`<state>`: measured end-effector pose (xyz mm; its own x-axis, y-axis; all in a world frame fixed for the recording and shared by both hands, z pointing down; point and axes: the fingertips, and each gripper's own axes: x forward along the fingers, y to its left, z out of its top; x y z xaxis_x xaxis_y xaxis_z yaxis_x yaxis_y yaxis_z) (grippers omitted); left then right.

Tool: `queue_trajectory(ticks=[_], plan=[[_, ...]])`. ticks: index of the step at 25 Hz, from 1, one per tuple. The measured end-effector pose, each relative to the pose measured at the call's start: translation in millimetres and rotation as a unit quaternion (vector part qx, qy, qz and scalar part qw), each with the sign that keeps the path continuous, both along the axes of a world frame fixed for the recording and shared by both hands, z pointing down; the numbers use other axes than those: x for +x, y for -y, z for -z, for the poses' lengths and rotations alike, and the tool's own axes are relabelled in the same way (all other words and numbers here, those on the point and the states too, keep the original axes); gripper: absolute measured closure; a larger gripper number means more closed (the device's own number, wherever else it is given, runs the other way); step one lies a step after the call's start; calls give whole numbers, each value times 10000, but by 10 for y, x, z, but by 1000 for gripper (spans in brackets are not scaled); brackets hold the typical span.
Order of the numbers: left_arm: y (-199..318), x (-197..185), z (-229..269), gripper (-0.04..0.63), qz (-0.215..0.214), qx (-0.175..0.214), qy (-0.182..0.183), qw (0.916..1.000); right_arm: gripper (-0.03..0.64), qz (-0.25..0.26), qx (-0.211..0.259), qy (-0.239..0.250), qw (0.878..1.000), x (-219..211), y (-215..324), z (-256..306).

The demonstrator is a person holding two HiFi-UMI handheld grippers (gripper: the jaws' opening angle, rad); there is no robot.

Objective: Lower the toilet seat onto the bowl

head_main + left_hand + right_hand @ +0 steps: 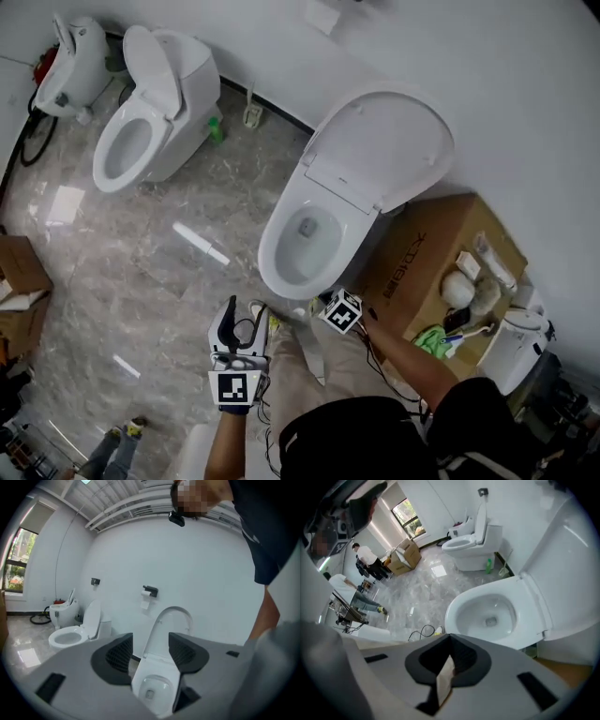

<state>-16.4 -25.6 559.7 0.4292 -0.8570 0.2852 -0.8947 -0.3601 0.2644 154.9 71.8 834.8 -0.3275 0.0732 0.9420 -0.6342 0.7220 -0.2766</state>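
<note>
The white toilet stands against the wall, with its seat and lid raised and leaning back. My left gripper hovers over the floor in front of the bowl, apart from it. Its jaws are open and hold nothing; in the left gripper view they frame the bowl and the upright lid. My right gripper hangs just off the bowl's front rim, pointing steeply down. It is shut, a thin beige strip showing at the seam, with the bowl beyond it.
A second toilet and a third fixture stand along the wall to the left, with a green bottle between. An open cardboard box of oddments sits right of the toilet. More boxes lie at the left edge. People are further off.
</note>
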Motion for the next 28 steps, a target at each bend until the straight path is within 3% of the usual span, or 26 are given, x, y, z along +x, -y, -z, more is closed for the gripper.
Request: queue_trajectory(ticks=[3,9,13,17,22,28], plan=[[253,106,518,354,-296,523,75,9982,623,-386,532,218,9976,103,262,637],[453,172,1400,396,-244,746,235,9966,623,-1206,1351,774,9804,105,788,1882],[512,493,1776,432,-557,1184,140,9913,623,-1657,2116,1180,9560,286,1117,2708],[518,782,1957,511,-1007,1299,125,9863,623,-2213,2716,1393,9262,524,1212,3410],[566,830,2122,569,-1019,1391,91,9850,623,-2804,3379,1572,8846,783,1268,4064],[522,771,2128,584,-940,1377,367,9853,623,-2971,3936,1531,8564,862,1275,4428]])
